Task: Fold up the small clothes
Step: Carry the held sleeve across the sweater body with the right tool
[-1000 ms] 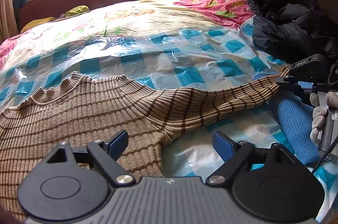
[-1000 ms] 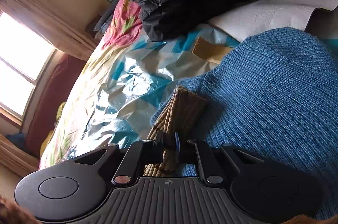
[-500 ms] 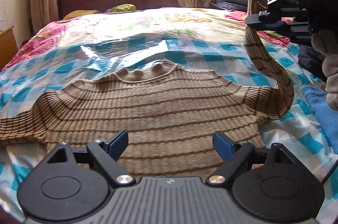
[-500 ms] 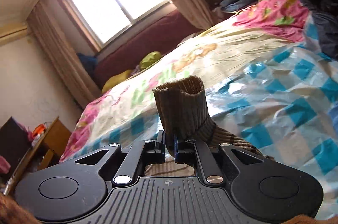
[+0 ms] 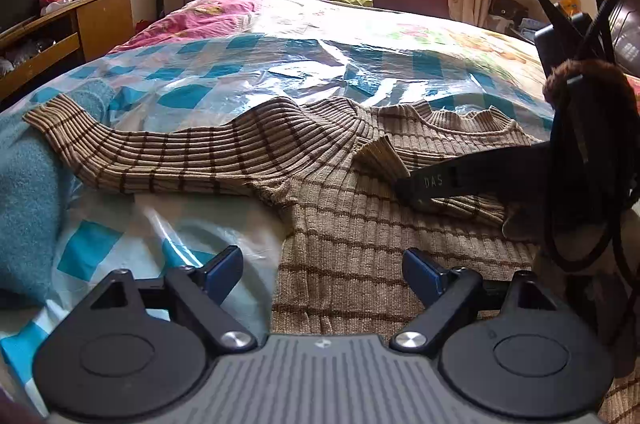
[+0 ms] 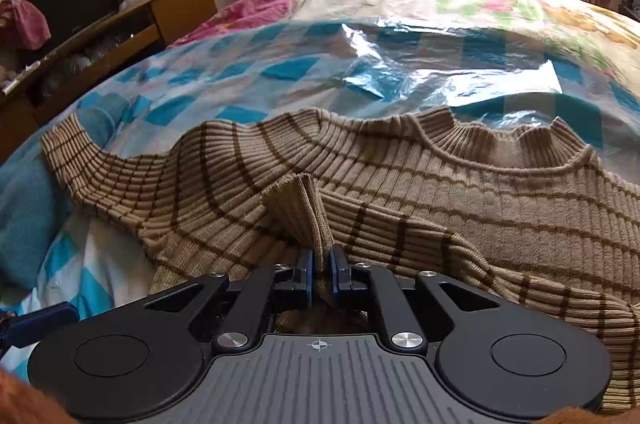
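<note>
The tan ribbed knit sweater with brown stripes (image 6: 460, 208) is lying on the bed's blue-checked plastic sheet (image 6: 304, 72). The right gripper (image 6: 320, 266) is opening, its fingers still pinching the sleeve cuff (image 6: 300, 208) over the sweater's chest. The left gripper (image 5: 322, 266) is hovering, fingers spread, empty.

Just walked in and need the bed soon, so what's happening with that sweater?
A person with a gripper in each hand is folding a tan striped sweater on the plastic-covered bed. The right gripper pinches one sleeve's cuff, now laid across the sweater's chest, and its jaws are starting to open. The left gripper is open, holding nothing, above the hem. The other sleeve lies unfolded, its end over a blue garment.
</note>
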{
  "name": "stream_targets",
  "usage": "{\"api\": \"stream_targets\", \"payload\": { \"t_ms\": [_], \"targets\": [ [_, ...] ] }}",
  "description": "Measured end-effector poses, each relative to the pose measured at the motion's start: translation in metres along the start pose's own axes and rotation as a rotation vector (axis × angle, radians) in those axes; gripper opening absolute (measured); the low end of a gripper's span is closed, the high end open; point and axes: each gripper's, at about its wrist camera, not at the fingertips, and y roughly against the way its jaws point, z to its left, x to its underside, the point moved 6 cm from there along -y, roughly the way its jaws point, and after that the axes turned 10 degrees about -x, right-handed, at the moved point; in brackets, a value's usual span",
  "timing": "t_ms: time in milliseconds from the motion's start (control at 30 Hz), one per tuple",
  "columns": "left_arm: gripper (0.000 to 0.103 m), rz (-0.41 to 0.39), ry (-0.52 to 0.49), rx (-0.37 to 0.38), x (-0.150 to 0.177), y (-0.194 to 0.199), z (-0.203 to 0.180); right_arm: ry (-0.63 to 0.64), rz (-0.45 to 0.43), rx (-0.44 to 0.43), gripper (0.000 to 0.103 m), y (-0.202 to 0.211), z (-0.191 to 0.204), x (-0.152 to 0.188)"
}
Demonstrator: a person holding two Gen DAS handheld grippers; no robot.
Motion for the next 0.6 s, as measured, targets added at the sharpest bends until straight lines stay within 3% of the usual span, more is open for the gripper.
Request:
{"api": "stream_targets", "payload": {
  "t_ms": [267,400,600],
  "targets": [
    [0.091,0.004,0.057,0.02,-0.006,-0.001,0.012,0.116,0.02,0.03,0.016,-0.008,0.012,-0.009],
    [0.091,0.021,0.065,0.004,-0.005,-0.005,0.015,0.111,0.015,0.063,0.011,-0.009,0.016,-0.012],
    [0.091,0.083,0.038,-0.041,0.002,-0.015,0.015,0.101,0.032,0.05,0.015,-0.016,0.016,-0.01]
  ]
}}
